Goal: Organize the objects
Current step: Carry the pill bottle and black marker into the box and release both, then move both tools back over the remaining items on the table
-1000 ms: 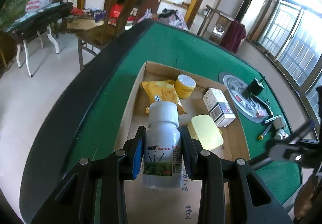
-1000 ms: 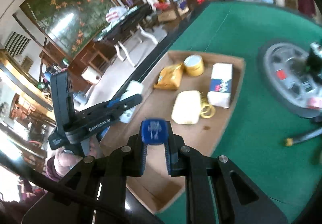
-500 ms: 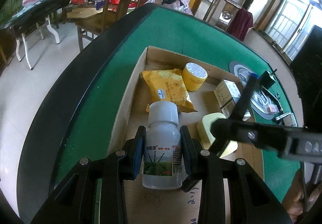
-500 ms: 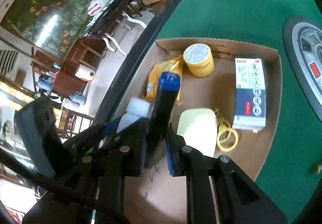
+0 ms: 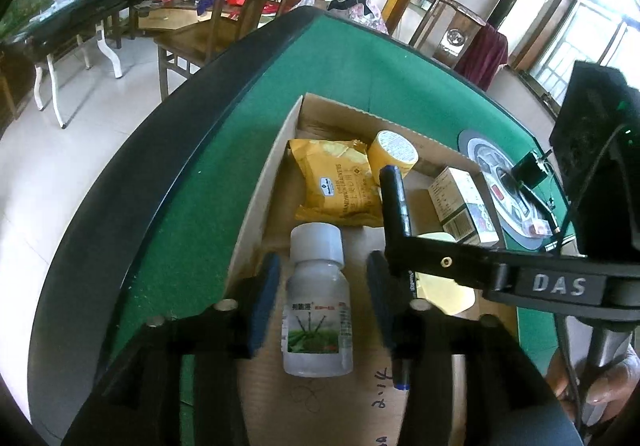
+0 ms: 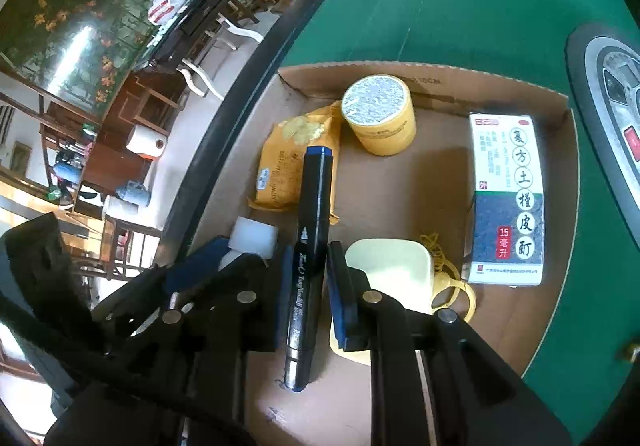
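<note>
A white bottle with a white cap and a green label rests on the floor of the cardboard box, close to its left wall. My left gripper is around it and its jaws are opening, with a gap showing on each side of the bottle. My right gripper is shut on a black marker with a blue end. It holds the marker low over the box floor, just right of the left gripper. The marker and the bottle's cap each show in the other wrist view.
Further into the box lie a yellow snack packet, a round yellow tin, a medicine carton, a pale yellow container and yellow loops. A round grey panel is set in the green table. A hand holds the right gripper.
The left jaws have parted from the bottle, which they gripped before. The right gripper has come down and across into the box with the marker, stopping beside the left gripper.
</note>
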`<state>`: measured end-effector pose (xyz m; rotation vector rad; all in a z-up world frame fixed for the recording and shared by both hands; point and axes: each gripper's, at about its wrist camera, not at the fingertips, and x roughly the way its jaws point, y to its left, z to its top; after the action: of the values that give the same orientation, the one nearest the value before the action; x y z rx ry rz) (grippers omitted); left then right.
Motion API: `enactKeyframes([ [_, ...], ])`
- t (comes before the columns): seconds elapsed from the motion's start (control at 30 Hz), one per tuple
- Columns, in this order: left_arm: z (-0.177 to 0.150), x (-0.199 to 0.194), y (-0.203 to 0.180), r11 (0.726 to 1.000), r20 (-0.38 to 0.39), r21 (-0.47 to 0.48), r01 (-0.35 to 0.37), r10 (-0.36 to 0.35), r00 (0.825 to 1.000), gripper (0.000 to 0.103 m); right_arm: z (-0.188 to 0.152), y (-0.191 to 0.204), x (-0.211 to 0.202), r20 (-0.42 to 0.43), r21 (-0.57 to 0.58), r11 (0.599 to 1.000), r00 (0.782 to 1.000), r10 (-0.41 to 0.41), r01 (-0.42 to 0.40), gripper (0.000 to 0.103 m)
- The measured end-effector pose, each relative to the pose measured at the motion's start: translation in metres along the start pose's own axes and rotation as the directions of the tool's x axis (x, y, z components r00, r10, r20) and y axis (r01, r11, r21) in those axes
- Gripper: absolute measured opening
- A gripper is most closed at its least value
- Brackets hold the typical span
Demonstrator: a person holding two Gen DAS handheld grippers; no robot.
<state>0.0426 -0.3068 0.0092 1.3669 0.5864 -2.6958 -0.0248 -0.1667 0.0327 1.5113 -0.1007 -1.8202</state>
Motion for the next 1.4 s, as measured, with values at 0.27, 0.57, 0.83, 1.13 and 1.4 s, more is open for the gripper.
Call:
enactKeyframes([
  [0.27,0.001,-0.033,-0.005,0.999,0.087,-0.015,0.048,-0.047,0.995,0.047,-0.005,-0.013,-0.012,0.030,0.051,0.996,0.997,0.076,-0.077,0.019],
  [0.57,-0.008,-0.077,0.010,0.992,0.213,-0.068,0.104,-0.087,0.973,0.056,-0.029,-0.016,-0.043,0.028,0.058,0.982,0.984,0.178,-0.179,0.045],
  [0.83,-0.015,-0.089,0.030,0.986,0.249,-0.127,0.110,-0.076,0.966,0.056,-0.033,-0.019,-0.009,-0.044,0.142,0.970,0.978,0.205,-0.197,0.045],
  [1.13,-0.017,-0.090,0.012,0.987,0.249,-0.092,0.128,-0.102,0.963,0.057,0.004,-0.015,-0.020,0.114,0.088,0.994,0.992,0.054,-0.064,0.045],
  [1.4,-0.024,-0.094,-0.029,0.988,0.243,0.012,0.154,-0.153,0.958,0.059,-0.038,0.010,-0.145,0.462,-0.089,0.941,0.851,-0.251,0.326,0.063],
])
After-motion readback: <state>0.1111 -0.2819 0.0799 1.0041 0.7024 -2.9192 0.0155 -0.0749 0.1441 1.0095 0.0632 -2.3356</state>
